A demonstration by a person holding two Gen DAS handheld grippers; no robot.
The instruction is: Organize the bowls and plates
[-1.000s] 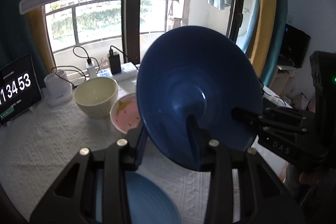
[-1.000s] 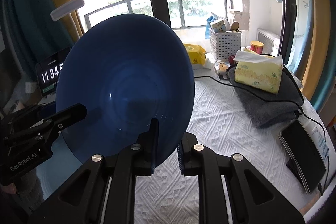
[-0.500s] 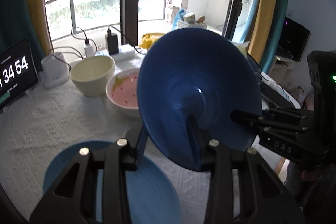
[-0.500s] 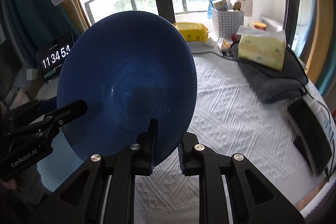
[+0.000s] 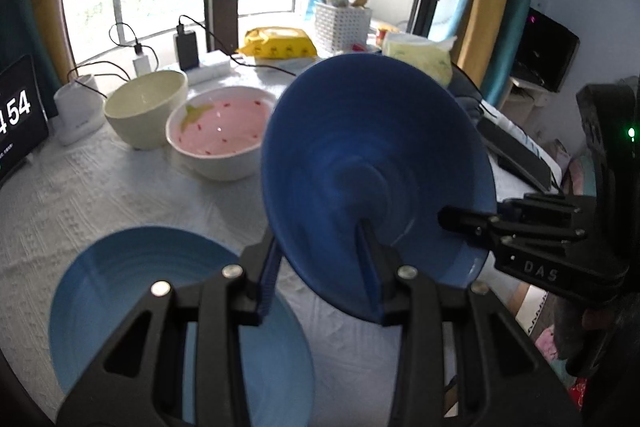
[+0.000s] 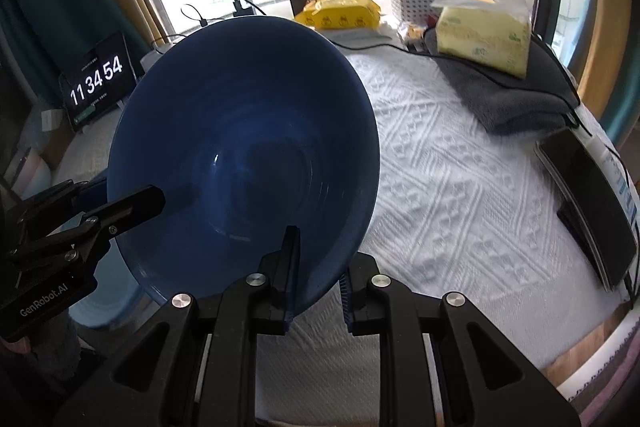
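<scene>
White quilted worktop (image 6: 460, 195) by a sunny window. Left claw (image 5: 320, 275) and right claw (image 6: 316, 287) each clamp the rim of a dark blue bowl (image 5: 376, 183), tilted mid-frame above a light blue plate (image 5: 132, 291). Uneven lowering could let it slip and strike the plate.

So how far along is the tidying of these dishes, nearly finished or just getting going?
Early, it seems. Nothing is stacked yet: the cream bowl and pink bowl stand side by side on the table. In hand is the dark blue bowl, gripped at its rim by both the left gripper and right gripper, tilted beside the light blue plate. Setting it down and grouping the bowls appears left.
</scene>
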